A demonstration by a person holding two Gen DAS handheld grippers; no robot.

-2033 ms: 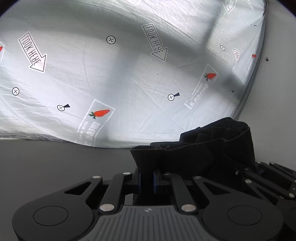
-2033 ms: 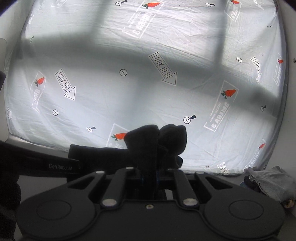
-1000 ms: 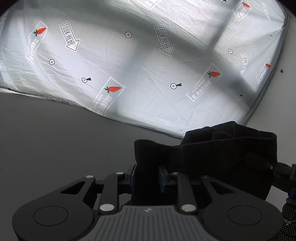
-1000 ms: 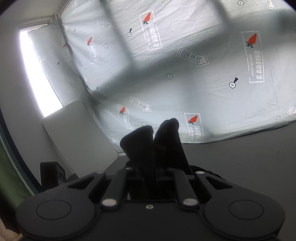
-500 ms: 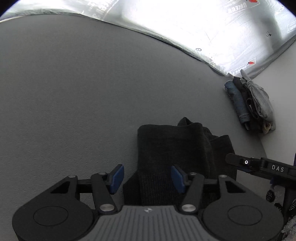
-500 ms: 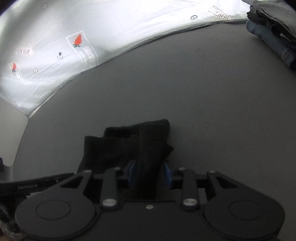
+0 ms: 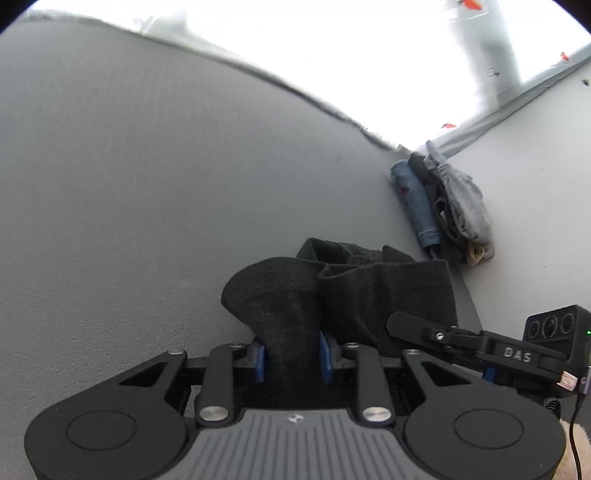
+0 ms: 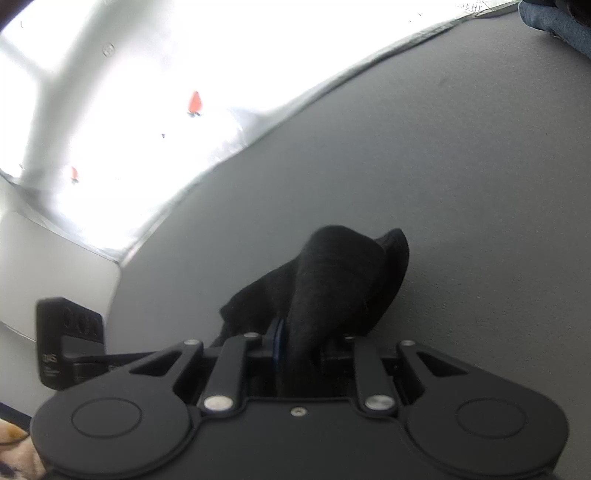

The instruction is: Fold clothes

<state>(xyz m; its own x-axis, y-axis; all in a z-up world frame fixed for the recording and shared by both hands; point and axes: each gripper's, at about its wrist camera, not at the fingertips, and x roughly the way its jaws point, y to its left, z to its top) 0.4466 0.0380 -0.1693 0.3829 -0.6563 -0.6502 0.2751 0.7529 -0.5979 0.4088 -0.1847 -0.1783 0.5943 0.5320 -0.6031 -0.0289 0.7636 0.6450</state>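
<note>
A dark charcoal knit garment [image 7: 332, 291] is bunched just above the grey table [image 7: 129, 184]. My left gripper [image 7: 291, 358] is shut on one thick fold of it, blue pads pressing both sides. My right gripper [image 8: 299, 350] is shut on another fold of the same garment [image 8: 343, 280], which bulges up over the fingers. In the left wrist view the right gripper [image 7: 480, 347] sits close beside on the right. In the right wrist view the left gripper [image 8: 70, 350] shows at the left.
A pile of clothes [image 7: 443, 206], blue denim and grey, lies at the table's far right edge; its denim also shows in the right wrist view [image 8: 557, 22]. A bright white printed sheet [image 7: 332, 48] hangs behind the table. A white board [image 8: 48, 280] lies at left.
Both grippers came down from in front of the sheet to the table with the garment. The left jaws opened half a second ago and have shut on a fold again.
</note>
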